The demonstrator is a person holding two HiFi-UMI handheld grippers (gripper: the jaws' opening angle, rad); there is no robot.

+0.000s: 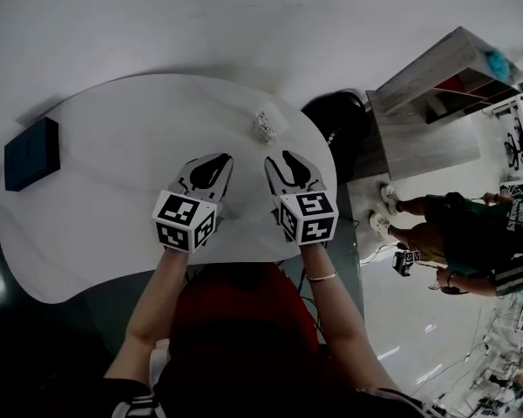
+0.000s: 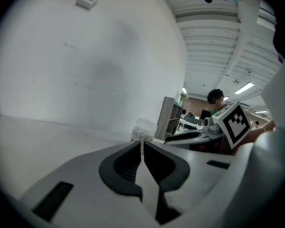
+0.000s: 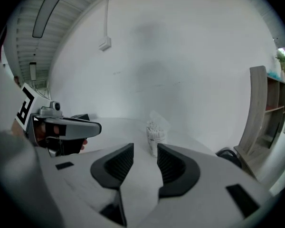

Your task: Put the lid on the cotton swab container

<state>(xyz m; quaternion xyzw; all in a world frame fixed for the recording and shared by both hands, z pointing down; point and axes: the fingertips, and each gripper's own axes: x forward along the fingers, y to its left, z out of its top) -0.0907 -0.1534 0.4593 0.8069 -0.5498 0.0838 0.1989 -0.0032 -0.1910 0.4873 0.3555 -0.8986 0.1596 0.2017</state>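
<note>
Status: we find cotton swab container (image 3: pixel 155 137) uncapped | left gripper (image 2: pixel 142 144) clenched, empty | right gripper (image 3: pixel 145 148) released — for reaching it.

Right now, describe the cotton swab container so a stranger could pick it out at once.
Start at the white rounded table and look toward its far edge, right of centre. The cotton swab container stands there alone: a small clear tub packed with upright white swabs. The only other loose item on the table is a flat dark box at the left edge.
</note>
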